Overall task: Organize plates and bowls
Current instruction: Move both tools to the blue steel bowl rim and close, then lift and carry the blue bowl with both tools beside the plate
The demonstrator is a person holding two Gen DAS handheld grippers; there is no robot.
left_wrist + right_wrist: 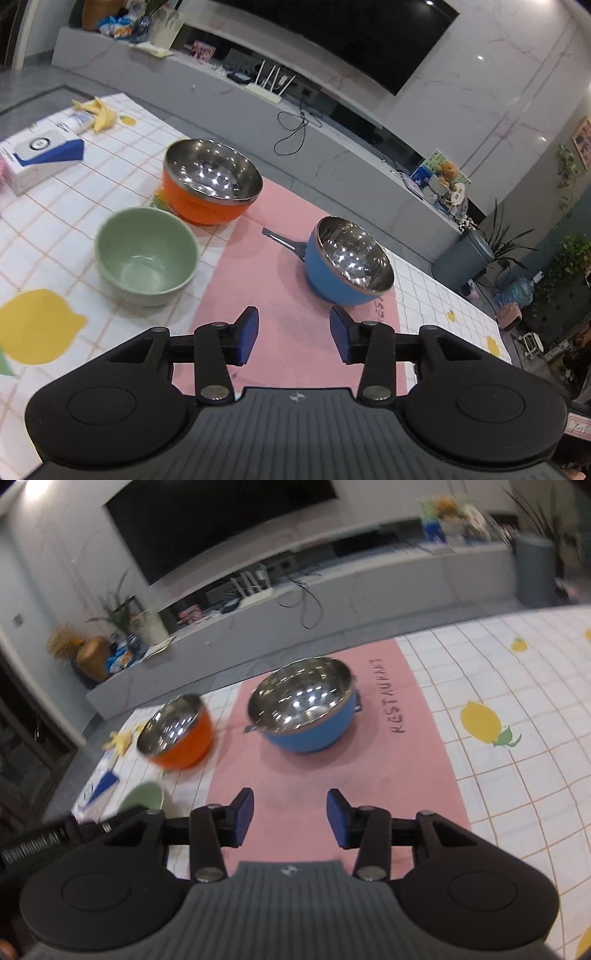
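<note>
Right tool (290,818): pads apart, empty. Blue bowl (306,710) at its 12 o'clock on pink mat (332,775), nearer than to left tool (293,336), also apart, bowl at 1 o'clock.

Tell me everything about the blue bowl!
The blue bowl is blue outside and shiny silver metal inside, with a thin coppery rim. It looks empty; only light spots show in it. Small dark handles stick out from its sides. It stands upright on the pink mat, apart from the orange bowl and the green bowl. Nothing grips it: both tongs, left and right, hang open short of it.
</note>
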